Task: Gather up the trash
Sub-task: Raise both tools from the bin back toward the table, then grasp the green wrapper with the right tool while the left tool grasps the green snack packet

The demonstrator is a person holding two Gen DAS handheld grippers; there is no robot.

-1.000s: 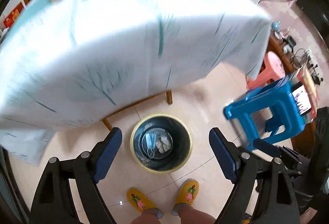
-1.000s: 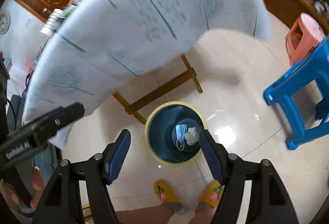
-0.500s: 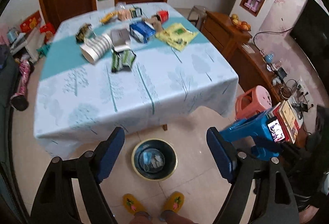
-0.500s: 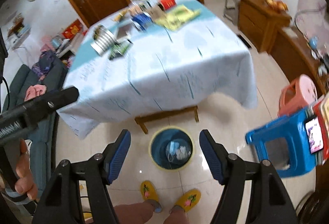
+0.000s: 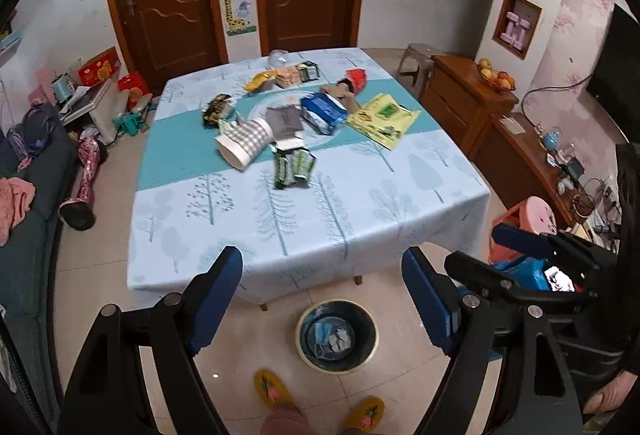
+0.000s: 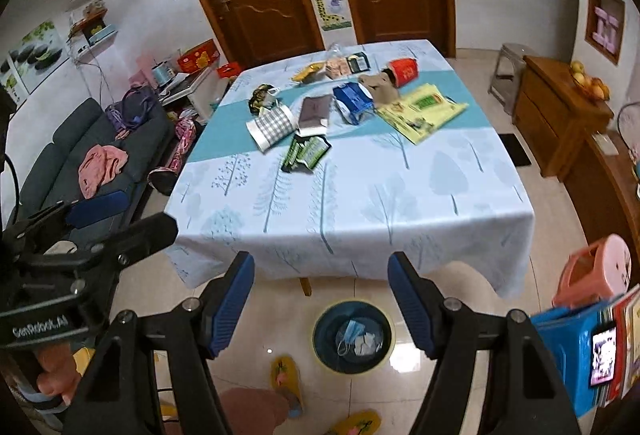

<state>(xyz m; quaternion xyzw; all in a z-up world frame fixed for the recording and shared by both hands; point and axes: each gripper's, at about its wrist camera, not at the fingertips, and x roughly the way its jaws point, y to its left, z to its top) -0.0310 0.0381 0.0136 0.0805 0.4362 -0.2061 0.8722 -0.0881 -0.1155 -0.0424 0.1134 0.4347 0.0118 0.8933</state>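
Trash bin (image 5: 337,336), just below my left gripper (image 5: 322,301), holds a mask + paper; both grippers spread, empty. Table (image 5: 360,211) wrappers ahead of right gripper (image 6: 321,305) remain uncollected.

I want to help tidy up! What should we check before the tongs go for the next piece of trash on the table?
1. Left tongs empty and open: ok.
2. Right tongs empty and open: ok.
3. Trash bin on the floor by the table, room left inside: ok.
4. Trash still on the table, such as the checked paper cup and green wrappers: ok.
5. Cup empty, no spill risk: cannot tell.
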